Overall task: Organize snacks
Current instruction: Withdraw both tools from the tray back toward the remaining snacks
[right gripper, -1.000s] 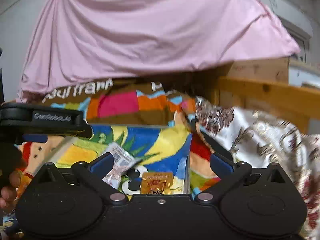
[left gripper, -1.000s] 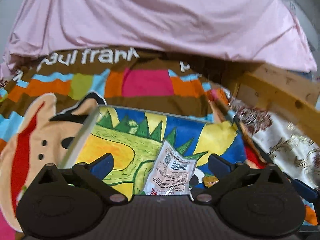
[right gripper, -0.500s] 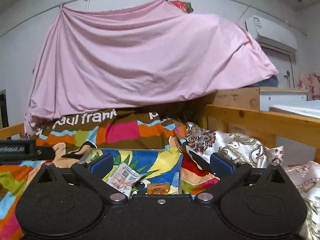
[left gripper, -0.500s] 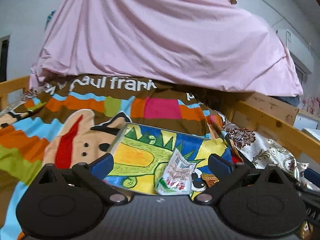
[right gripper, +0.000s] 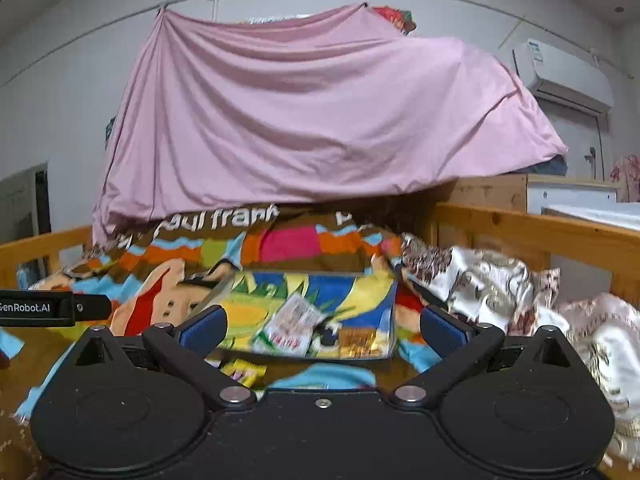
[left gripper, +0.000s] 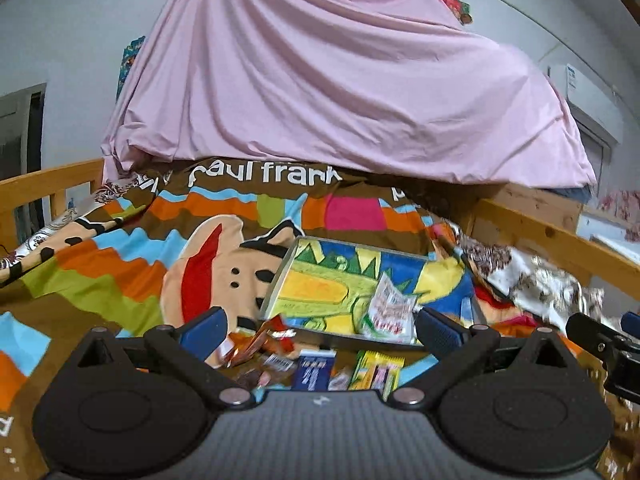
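Note:
A clear tray [left gripper: 286, 268] [right gripper: 390, 312] with a bright dinosaur picture lies on the bedspread. Inside it rest a white-and-green packet [left gripper: 390, 310] [right gripper: 290, 326] and a small orange packet [right gripper: 356, 342]. On the blanket in front of the tray lie loose snacks: a red-orange wrapper [left gripper: 260, 340], a blue packet [left gripper: 314, 370] and a yellow-green packet [left gripper: 378, 368] [right gripper: 244, 372]. My left gripper [left gripper: 320, 330] hangs open above the loose snacks, holding nothing. My right gripper [right gripper: 322, 328] is open too, back from the tray's near edge, empty.
A colourful cartoon bedspread [left gripper: 120, 264] covers the bed. A pink sheet [left gripper: 340, 92] hangs across the back. Wooden rails [left gripper: 552, 236] [right gripper: 540, 228] run along the right side, with a floral cloth [right gripper: 500, 280] bunched beside them. The other gripper's black body [right gripper: 52, 307] shows at left.
Both grippers have pulled back and up from the tray; the view widens and the loose snacks in front of the tray come into sight. Both stay open.

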`<action>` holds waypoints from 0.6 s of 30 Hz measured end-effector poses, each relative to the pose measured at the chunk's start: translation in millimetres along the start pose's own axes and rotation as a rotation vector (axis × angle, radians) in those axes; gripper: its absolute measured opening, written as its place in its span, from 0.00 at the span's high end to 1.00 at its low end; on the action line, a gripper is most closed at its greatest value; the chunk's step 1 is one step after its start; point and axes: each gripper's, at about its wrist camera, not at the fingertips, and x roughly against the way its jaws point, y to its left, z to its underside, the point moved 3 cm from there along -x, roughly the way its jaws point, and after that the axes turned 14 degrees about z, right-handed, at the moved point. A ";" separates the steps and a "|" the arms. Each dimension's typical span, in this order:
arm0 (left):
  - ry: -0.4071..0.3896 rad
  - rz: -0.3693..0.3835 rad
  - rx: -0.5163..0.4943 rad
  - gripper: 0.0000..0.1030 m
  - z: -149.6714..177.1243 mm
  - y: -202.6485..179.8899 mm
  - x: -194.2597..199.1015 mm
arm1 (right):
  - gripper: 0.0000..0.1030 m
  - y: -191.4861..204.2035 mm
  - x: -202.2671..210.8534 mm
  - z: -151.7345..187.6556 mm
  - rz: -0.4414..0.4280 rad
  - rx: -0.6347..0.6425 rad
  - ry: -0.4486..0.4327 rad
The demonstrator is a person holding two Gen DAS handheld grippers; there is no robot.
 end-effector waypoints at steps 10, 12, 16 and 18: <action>0.097 0.028 -0.041 0.00 42.2 18.6 26.4 | 0.01 24.5 10.1 33.4 -0.041 0.055 0.178; 0.119 0.029 -0.021 0.00 49.6 24.7 26.7 | 0.01 32.7 6.6 40.5 -0.059 0.086 0.215; 0.157 0.038 0.015 0.00 59.8 37.7 23.3 | 0.01 45.0 0.5 49.8 -0.081 0.135 0.257; 0.176 0.053 0.022 0.00 63.4 42.7 19.4 | 0.01 49.3 -3.3 53.4 -0.090 0.148 0.275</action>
